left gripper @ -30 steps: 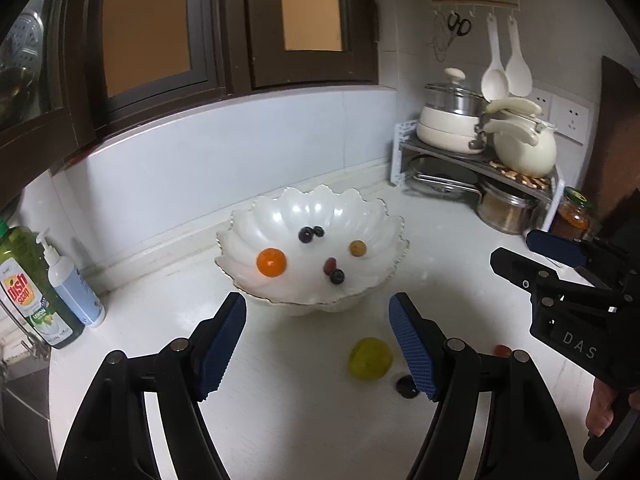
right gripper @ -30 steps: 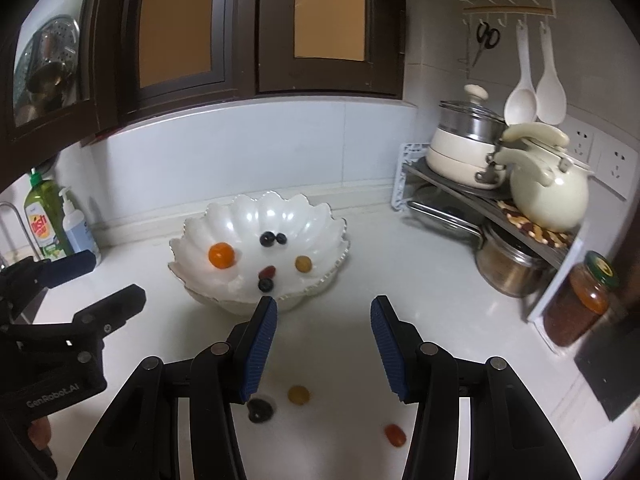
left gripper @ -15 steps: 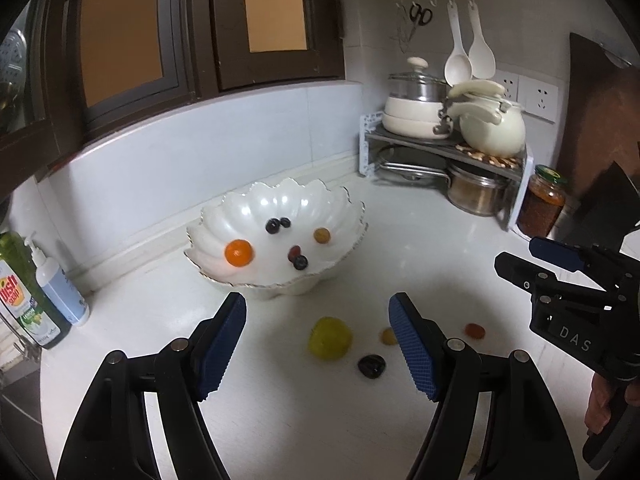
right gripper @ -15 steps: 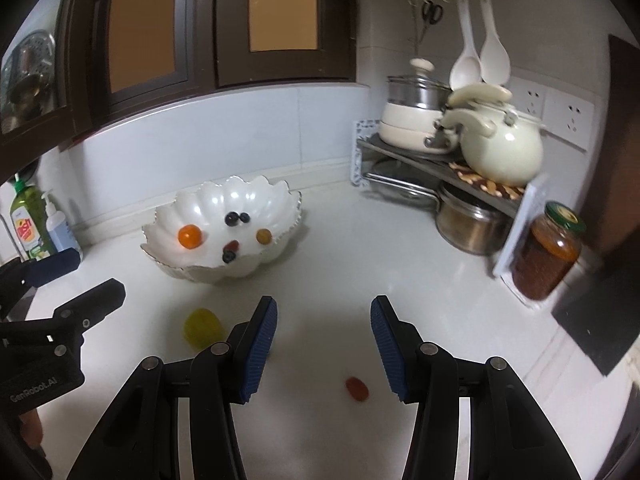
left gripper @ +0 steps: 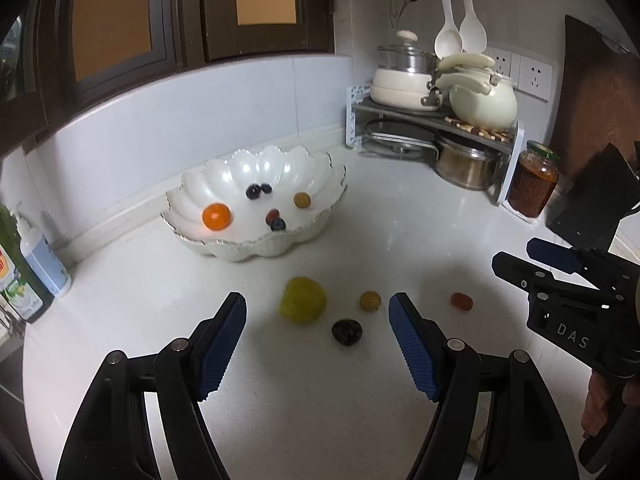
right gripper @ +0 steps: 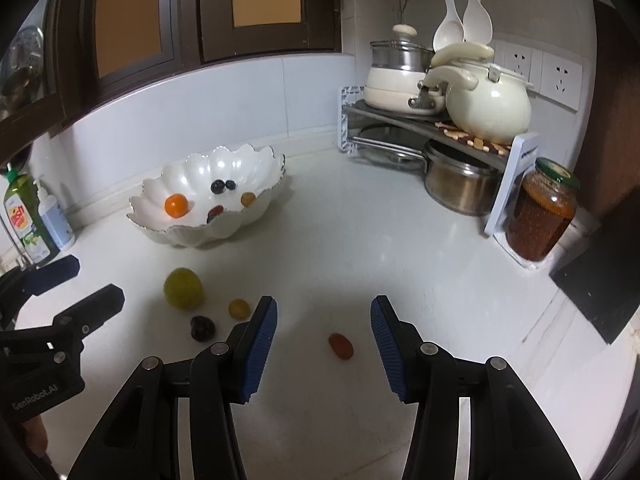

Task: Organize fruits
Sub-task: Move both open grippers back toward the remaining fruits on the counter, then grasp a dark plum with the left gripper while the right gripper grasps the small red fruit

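We found the counter [left gripper: 400, 216] carrying the bowl [left gripper: 256, 168] near its back edge, already holding several fruits. Four fruits lay loose toward the front edge: green fruit [left gripper: 303, 300], dark fruit [left gripper: 347, 332], yellow fruit [left gripper: 369, 301], red fruit [right gripper: 341, 345]. We held the left gripper [left gripper: 318, 344] and right gripper [right gripper: 323, 344] wide open and empty. We judged collection under way; next, closing on the red fruit. Bodies read "DAS" and "GenRobot.AI".
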Available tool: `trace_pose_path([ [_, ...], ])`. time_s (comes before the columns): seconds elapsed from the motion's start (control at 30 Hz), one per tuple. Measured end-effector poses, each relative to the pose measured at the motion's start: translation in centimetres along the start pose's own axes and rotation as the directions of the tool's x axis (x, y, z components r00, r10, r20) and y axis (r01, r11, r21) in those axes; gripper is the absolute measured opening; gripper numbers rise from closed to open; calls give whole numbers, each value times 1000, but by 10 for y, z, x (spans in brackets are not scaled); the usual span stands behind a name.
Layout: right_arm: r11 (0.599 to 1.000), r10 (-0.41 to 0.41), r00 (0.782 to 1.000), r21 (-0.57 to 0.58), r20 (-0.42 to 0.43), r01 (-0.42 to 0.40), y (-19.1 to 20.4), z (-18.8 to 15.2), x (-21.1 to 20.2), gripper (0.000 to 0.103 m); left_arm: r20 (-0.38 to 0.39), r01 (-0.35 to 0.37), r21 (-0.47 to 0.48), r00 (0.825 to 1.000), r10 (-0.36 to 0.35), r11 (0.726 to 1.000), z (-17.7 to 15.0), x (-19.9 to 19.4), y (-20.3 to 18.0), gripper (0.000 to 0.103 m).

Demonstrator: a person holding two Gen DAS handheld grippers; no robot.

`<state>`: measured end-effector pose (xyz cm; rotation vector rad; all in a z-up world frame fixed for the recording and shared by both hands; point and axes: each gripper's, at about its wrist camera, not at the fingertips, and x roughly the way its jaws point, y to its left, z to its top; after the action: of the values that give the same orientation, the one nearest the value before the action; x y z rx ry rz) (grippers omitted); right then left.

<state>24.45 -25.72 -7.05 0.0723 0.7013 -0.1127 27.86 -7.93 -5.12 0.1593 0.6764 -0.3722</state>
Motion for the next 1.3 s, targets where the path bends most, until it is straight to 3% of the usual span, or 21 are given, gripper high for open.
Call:
trace_pose_path([
  [0.7, 1000, 22, 995, 1, -94, -22, -15, -27, 38, 50, -113, -4, -26, 994, 1, 1000, -27, 44, -16, 72],
  [1.3, 999, 32, 987, 36, -155, -27, -25, -32, 77, 50, -184, 17, -37, 983, -23, 999, -32, 90, -22, 66],
])
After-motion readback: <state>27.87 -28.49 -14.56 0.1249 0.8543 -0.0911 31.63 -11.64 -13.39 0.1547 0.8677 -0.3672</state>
